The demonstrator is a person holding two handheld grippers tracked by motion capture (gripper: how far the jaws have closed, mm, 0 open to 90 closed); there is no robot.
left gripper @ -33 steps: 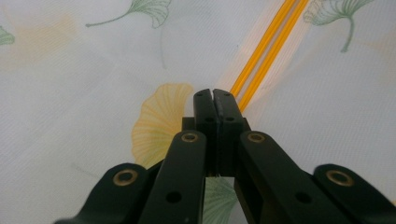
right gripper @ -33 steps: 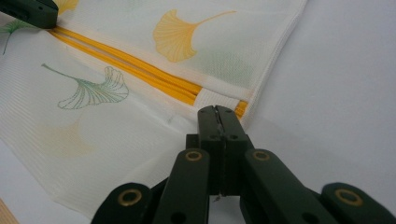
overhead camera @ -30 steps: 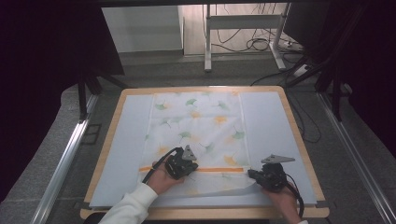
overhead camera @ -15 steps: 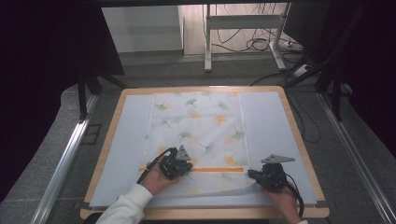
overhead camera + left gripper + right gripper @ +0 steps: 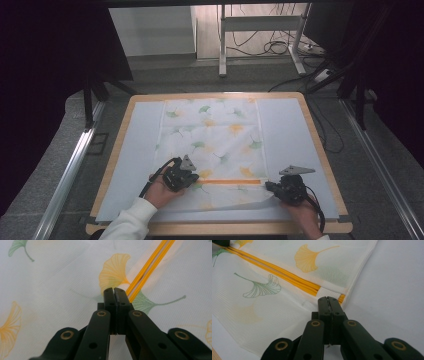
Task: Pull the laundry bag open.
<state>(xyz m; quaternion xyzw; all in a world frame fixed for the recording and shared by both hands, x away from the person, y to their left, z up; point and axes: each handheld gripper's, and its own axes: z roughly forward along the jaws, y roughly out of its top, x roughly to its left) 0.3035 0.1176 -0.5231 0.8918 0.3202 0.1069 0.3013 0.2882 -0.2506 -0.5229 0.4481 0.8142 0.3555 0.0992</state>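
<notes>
The work in hand looks like folding or smoothing a white cloth printed with ginkgo leaves (image 5: 215, 135), which lies spread along the middle of the pale mat on the wooden-rimmed table (image 5: 320, 150), its near end doubled over so that an orange stripe (image 5: 230, 181) runs across it from one gripper to the other. On the left, the left gripper (image 5: 192, 176) rests on the cloth at the stripe's left end; in the left gripper view its jaws stand clenched tight together, tips down by a yellow leaf (image 5: 113, 272) beside the stripe (image 5: 147, 267), and I cannot tell whether any fabric is caught between them. If nothing is pinched there, the tips merely press on the weave, and a sideways slide could drag the top layer, skew the stripe and leave a wrinkle. Further right, the folded flap lies loose and flat between the grippers, so any uneven pull from one side would probably twist the fold line out of square with the edges. On the right, the right gripper (image 5: 276, 188) sits at the cloth's right edge with its jaws likewise clamped shut, tips at the stripe's end (image 5: 342, 298) by the hem; whether they bite the hem is hidden. A weak hold on so thin an edge could slip free and let the corner drop back.
</notes>
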